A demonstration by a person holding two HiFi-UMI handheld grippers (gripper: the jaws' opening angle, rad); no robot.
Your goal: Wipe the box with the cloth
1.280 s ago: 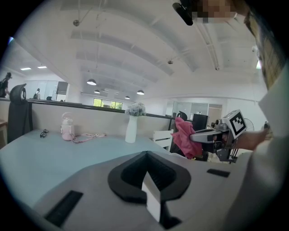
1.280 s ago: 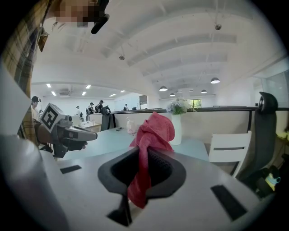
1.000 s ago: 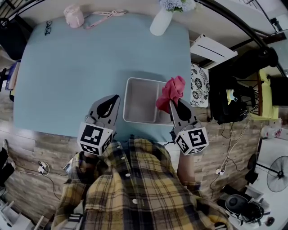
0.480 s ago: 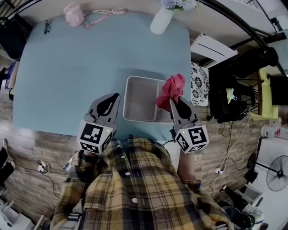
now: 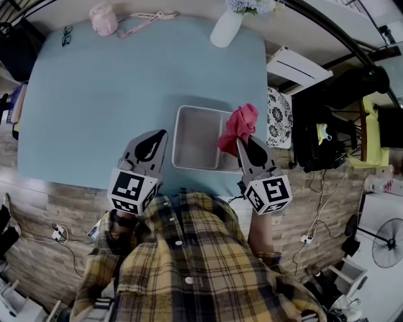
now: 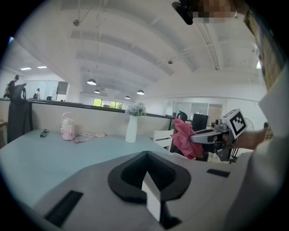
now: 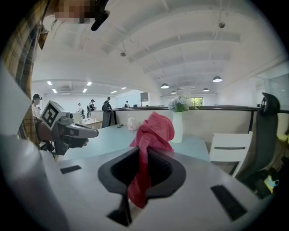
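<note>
pale blue worktop (image 5: 113, 107) carries the grey box (image 5: 196, 139); nothing has shifted since a second ago. right gripper (image 5: 243, 143), jaws clenched on the red cloth (image 5: 240, 126), hovers over the box's right rim; left gripper (image 5: 161, 136), jaws pressed together and empty, hovers left of the box.

The cloth (image 5: 239, 127) and the right gripper (image 5: 244, 146) hid the right wall and near right corner of the box (image 5: 196, 139). The top edge cut off the flowers (image 5: 247, 5) in the vase (image 5: 225, 30). 1 small dark object (image 5: 67, 38) at the far left of the table (image 5: 113, 100) was too small to identify
</note>
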